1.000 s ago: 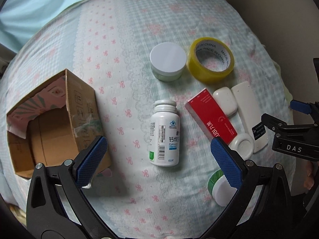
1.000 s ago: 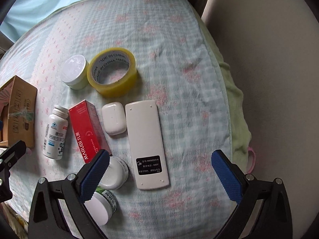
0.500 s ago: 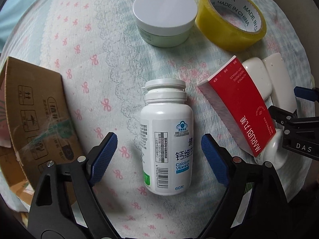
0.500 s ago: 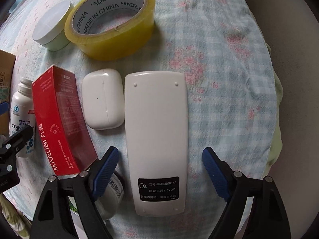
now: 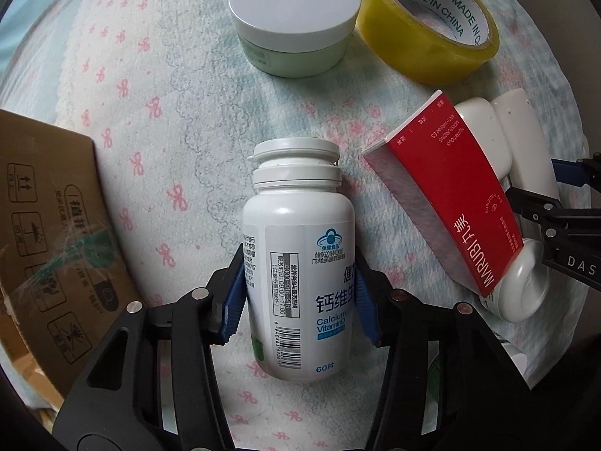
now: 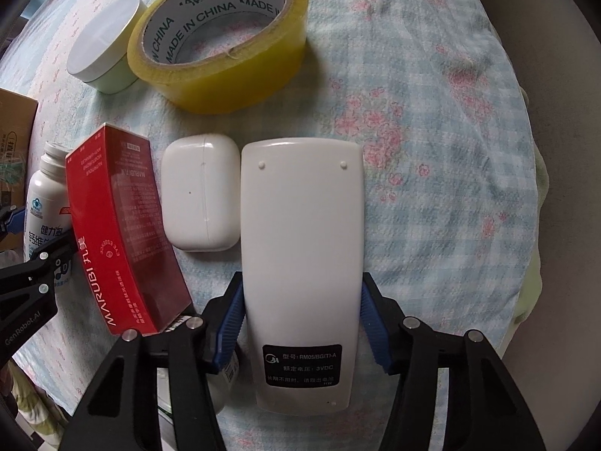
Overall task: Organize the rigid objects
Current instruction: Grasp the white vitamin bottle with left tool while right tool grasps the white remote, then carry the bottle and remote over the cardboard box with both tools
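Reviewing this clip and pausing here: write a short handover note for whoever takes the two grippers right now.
Left gripper: shut on the pill bottle, which lies on the cloth.
Right gripper: shut on the remote, face down on the cloth.
Nearby: red box, white case, tape roll, round jar, and a cardboard box at far left.
Done: both grasps made; nothing lifted or clearly stowed yet.
Left: probably lift both, move them to the cardboard box, then fetch the rest.
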Motion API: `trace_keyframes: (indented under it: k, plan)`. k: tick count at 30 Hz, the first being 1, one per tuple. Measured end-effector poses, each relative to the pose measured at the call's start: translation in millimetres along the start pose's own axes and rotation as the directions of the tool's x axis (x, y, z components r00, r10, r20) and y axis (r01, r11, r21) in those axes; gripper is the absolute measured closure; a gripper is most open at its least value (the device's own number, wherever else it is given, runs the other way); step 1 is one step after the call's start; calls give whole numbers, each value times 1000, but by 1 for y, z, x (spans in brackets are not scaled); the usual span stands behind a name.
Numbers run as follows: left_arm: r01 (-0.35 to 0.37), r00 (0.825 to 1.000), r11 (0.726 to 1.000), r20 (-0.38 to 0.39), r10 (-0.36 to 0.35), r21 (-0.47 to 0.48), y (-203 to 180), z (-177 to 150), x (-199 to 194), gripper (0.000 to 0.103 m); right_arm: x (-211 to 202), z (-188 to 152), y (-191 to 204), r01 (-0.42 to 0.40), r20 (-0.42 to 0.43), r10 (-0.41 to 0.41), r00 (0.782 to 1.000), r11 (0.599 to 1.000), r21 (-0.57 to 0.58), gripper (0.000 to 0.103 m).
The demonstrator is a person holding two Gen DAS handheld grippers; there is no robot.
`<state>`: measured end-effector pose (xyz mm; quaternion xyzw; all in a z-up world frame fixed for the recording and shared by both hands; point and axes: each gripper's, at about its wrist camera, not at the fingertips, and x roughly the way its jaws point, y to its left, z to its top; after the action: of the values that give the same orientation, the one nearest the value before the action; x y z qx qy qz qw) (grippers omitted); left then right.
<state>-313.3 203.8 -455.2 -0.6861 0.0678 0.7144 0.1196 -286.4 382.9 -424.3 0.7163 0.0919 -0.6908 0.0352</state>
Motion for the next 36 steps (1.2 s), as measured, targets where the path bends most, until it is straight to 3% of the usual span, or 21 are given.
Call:
trace_keyframes:
  k: [13, 20, 23, 30, 36]
  plan:
    - [35, 997, 998, 72, -31, -60, 14, -4, -42, 57, -46, -16, -10, -18, 73, 12, 997, 997, 76, 50]
    - [50, 989, 995, 146, -37, -91, 29, -11, -89, 57, -96, -19, -14, -13, 132, 1, 991, 995, 95, 50]
    - [59, 982, 992, 185, -37, -116, 41, 5, -106, 57, -127, -21, -8, -6, 164, -8, 986, 996, 84, 50]
    - [49, 953, 988, 303, -2, -147, 75, -26, -183, 57, -137, 18, 29, -5, 260, -8, 965, 999, 50, 50]
    - [35, 913, 988, 408, 29, -148, 141, -52, -249, 57, -204, 21, 84, -24, 348, 16, 937, 1000, 19, 50]
